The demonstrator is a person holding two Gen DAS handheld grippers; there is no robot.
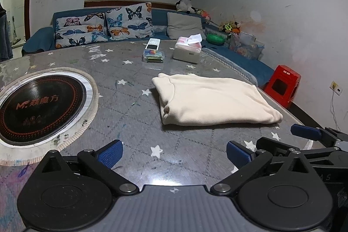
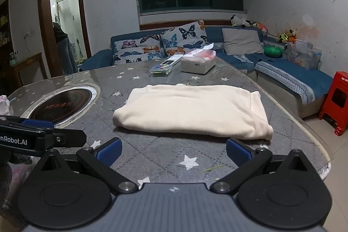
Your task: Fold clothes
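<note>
A cream garment (image 1: 215,99) lies folded into a flat rectangle on the grey star-patterned table (image 1: 130,114); it also shows in the right wrist view (image 2: 191,110). My left gripper (image 1: 174,153) is open and empty, held over the table in front of the garment and to its left. My right gripper (image 2: 174,152) is open and empty, just in front of the garment's near edge. The right gripper's fingers (image 1: 306,132) show at the right edge of the left wrist view, and the left gripper's fingers (image 2: 37,123) at the left edge of the right wrist view.
A round induction hob (image 1: 41,105) is set into the table at left. A tissue box (image 1: 188,50) and a remote on a small case (image 1: 153,50) stand at the far side. A blue sofa (image 2: 289,75) with cushions wraps behind, and a red stool (image 2: 335,101) stands on the right.
</note>
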